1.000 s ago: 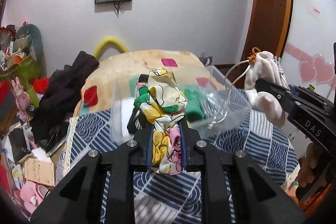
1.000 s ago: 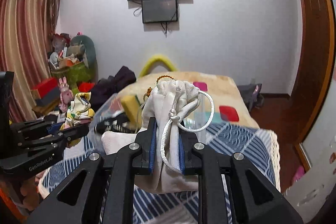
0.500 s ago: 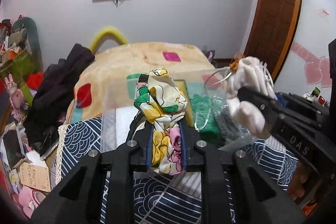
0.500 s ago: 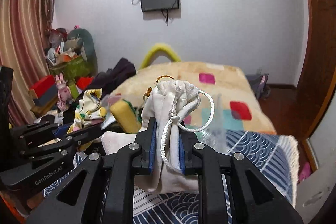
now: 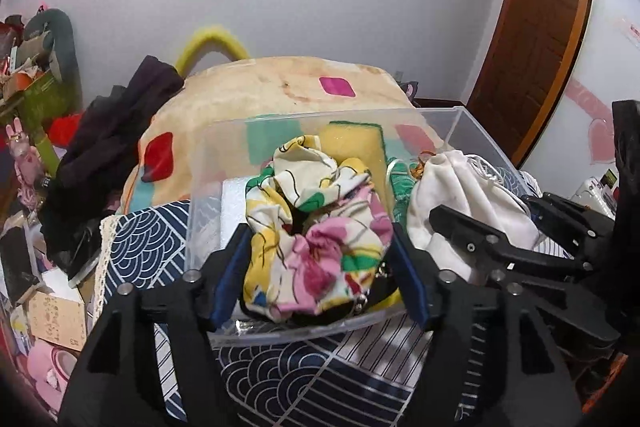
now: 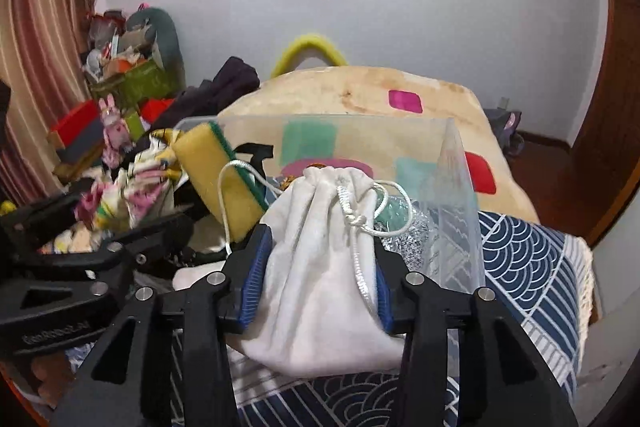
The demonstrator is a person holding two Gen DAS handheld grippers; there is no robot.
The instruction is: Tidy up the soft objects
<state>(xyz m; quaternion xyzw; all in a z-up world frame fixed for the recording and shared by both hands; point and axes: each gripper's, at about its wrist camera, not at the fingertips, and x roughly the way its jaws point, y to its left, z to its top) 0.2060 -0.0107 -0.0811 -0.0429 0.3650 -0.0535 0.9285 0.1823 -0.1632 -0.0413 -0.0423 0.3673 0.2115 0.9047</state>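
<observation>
A clear plastic bin (image 5: 476,131) stands on the patterned cloth. A floral fabric scrunchie (image 5: 316,231) lies in its near left part, between the spread jaws of my left gripper (image 5: 316,267), which is open. A white drawstring pouch (image 6: 324,251) sits in the bin's right part between the spread jaws of my right gripper (image 6: 316,279), also open. The pouch (image 5: 460,203) and scrunchie (image 6: 132,195) show in each other's views. A yellow sponge (image 5: 352,151) stands in the bin behind them.
A blue wave-patterned cloth (image 5: 144,247) covers the table under the bin. A beige blanket with coloured patches (image 5: 288,87) lies behind. Dark clothes (image 5: 104,143) pile at the left. Boxes and toys (image 6: 100,115) clutter the far left. A wooden door (image 5: 536,27) is at the right.
Both grippers moved down and forward into the bin and opened. The scrunchie and the pouch were let go and now rest inside the bin.
</observation>
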